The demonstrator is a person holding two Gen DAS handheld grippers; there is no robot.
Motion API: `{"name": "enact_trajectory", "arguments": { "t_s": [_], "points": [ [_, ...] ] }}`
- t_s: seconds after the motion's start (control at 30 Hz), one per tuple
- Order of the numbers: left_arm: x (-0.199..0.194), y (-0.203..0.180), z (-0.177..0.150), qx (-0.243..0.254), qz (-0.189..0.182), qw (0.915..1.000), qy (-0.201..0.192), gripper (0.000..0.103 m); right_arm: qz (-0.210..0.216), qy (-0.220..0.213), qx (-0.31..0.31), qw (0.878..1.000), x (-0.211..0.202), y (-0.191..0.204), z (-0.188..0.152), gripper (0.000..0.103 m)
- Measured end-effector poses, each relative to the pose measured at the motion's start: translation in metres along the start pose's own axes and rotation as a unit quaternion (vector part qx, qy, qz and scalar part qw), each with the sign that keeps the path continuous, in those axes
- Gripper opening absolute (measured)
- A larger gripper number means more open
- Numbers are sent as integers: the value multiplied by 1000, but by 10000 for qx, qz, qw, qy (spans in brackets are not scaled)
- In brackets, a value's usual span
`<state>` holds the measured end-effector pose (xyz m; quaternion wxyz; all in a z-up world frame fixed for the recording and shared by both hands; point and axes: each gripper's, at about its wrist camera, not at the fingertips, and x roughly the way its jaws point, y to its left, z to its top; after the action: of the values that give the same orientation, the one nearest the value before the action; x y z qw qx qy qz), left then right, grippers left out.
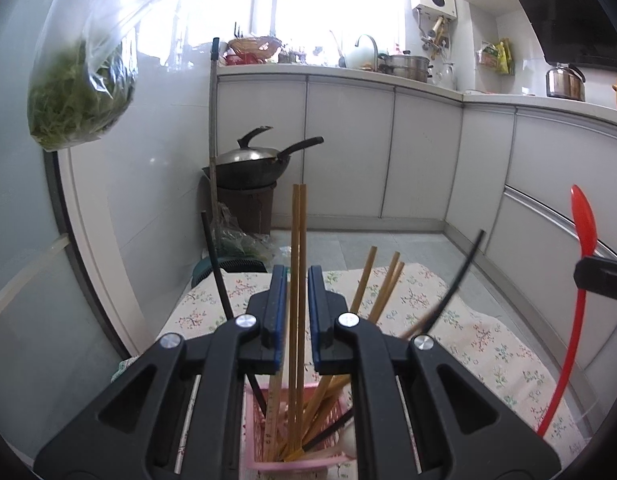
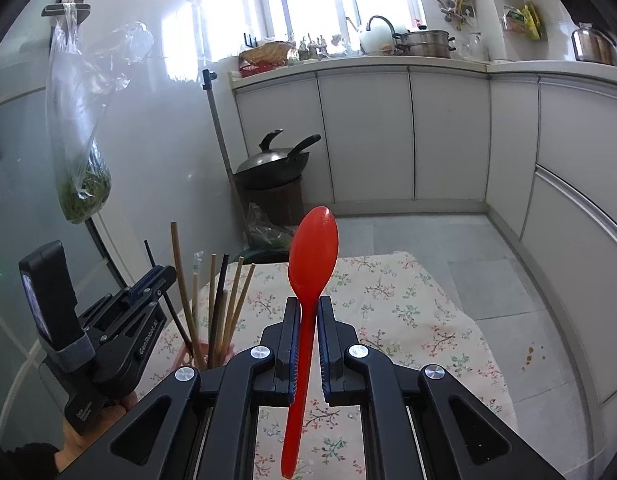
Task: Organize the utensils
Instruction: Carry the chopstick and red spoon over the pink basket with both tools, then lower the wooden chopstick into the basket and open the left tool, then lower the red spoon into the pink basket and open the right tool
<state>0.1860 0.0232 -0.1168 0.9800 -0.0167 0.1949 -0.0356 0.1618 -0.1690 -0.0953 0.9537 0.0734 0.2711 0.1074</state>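
Most of the sorting looks done. A pink basket [image 1: 292, 432] stands on the table with the flowered cloth [image 2: 408, 304], near its left edge, and it already holds a bunch of wooden chopsticks [image 1: 382, 286] and a few black chopsticks [image 1: 218, 276], all standing on end and leaning in different directions.

The left gripper [image 1: 297, 280] sits right over the basket. A pair of wooden chopsticks [image 1: 298, 240] stands upright between its blue pads [image 1: 316, 292], lower ends down inside the basket. A small gap shows on each side of the pair, so the jaws appear to be slightly apart and not squeezing; the pair looks delivered or nearly so.

The right gripper [image 2: 308, 308] is clamped on the handle of a red spoon [image 2: 312, 256], held upright with the bowl on top, above the middle of the table and well to the right of the basket. This spoon is the piece not yet put away.

No other loose utensils show on the cloth in either view. What is left, by my reading, is to let go of the wooden pair and bring the spoon over into the basket.
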Motion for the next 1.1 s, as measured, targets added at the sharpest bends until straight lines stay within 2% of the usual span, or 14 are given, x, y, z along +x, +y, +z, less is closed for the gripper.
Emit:
{"name": "enact_trajectory", "arguments": {
  "t_s": [0.1,0.23,0.37,0.47,0.57,0.73,0.8,0.9,1.1],
  "points": [
    [-1,1,0,43,-42,9998,192,11,-29,-57,5,10000,-1,3,1,8],
    [-10,7,1,89,-44,9991,411,18,-54,-187,49,9998,-4,8,3,8],
    [-19,17,4,8,-103,9973,730,21,-32,-394,144,9991,-7,16,8,8],
    [-27,25,5,-21,-96,9949,1006,25,97,-471,147,9987,-7,26,12,8],
    [-32,36,7,-124,-32,9907,1358,27,201,-519,75,9984,-4,40,14,8],
    [-41,62,7,-688,52,9806,1835,29,299,-681,-49,9972,0,67,15,8],
    [-44,67,6,-785,114,9770,1980,33,333,-744,-77,9966,3,76,15,8],
    [-46,72,4,-757,275,9745,2092,39,365,-783,-113,9962,12,92,15,8],
    [-44,84,0,-870,409,9684,2303,43,212,-901,-270,9953,40,123,7,8]
  ]
}}
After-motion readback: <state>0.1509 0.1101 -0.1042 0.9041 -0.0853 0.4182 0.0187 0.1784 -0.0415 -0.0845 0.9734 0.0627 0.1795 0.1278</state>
